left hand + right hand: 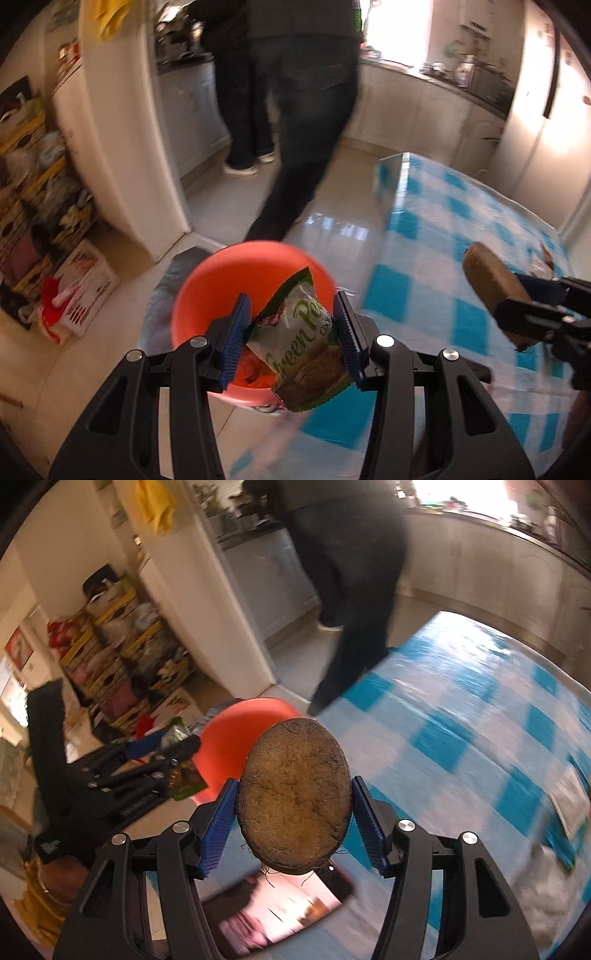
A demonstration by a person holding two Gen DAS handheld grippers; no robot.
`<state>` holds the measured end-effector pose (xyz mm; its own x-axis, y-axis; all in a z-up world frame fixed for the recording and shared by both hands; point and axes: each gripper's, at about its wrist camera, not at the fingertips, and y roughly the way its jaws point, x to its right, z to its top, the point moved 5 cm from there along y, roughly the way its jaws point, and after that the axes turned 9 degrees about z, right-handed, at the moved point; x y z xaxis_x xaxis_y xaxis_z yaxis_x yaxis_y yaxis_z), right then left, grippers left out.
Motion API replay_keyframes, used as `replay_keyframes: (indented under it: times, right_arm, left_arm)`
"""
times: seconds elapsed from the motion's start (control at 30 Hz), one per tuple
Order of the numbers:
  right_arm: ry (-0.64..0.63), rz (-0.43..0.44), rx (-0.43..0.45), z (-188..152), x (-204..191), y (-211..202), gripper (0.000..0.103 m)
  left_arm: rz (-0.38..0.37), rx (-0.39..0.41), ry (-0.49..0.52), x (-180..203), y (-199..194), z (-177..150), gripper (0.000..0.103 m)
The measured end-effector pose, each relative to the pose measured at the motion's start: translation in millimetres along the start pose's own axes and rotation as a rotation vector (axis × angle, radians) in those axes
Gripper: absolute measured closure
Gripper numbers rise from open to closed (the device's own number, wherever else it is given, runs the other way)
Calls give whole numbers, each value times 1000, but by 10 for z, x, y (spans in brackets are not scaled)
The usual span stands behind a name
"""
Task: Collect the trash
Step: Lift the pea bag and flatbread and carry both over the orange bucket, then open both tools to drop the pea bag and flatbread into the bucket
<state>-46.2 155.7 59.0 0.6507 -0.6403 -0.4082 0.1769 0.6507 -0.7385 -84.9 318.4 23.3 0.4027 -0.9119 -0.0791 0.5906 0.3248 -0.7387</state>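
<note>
My left gripper point(291, 317) is shut on a green-and-white "Green Peas" snack wrapper point(301, 343), held over the open orange bucket point(221, 291) on the floor beside the table. The bucket holds some red scraps at its bottom. In the right wrist view, my right gripper point(293, 801) is shut on a brown, fibrous coconut shell half point(293, 797), above the table's edge with the orange bucket point(236, 738) just beyond. The right gripper with the shell point(495, 291) shows at the right of the left wrist view. The left gripper with the wrapper point(177, 746) shows at the left of the right wrist view.
A blue-and-white checked tablecloth point(461, 221) covers the table. On it lie a glossy dark tablet point(280, 912), a white crumpled cloth point(546, 890) and a packet point(572, 805). A person in dark trousers point(295, 122) walks by the kitchen doorway. Stacked crates point(110, 657) line the left wall.
</note>
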Motion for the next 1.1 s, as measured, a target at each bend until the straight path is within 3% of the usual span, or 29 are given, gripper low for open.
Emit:
replay_keyframes:
  times: [0.37, 0.57, 0.67, 0.7, 0.73, 0.93, 1.1]
  right_arm:
    - [4, 123, -135, 313, -316, 740, 41]
    - [18, 136, -171, 433, -402, 1018, 40]
    - [51, 159, -143, 507, -385, 1041, 39]
    - [62, 163, -133, 524, -391, 1031, 34]
    - [73, 168, -122, 547, -385, 1012, 33]
    - [79, 146, -61, 558, -377, 811, 31]
    - [75, 80, 10, 428, -296, 474, 21]
  left_arm:
    - [44, -107, -60, -394, 497, -163, 55]
    - [58, -145, -68, -425, 679, -225, 50]
    - [73, -144, -66, -444, 749, -215, 45]
    - [79, -144, -65, -451, 767, -207, 36]
    - [89, -143, -68, -468, 786, -202, 34]
    - [107, -136, -64, -519, 790, -194, 33]
    - [107, -109, -58, -495, 665, -166, 29]
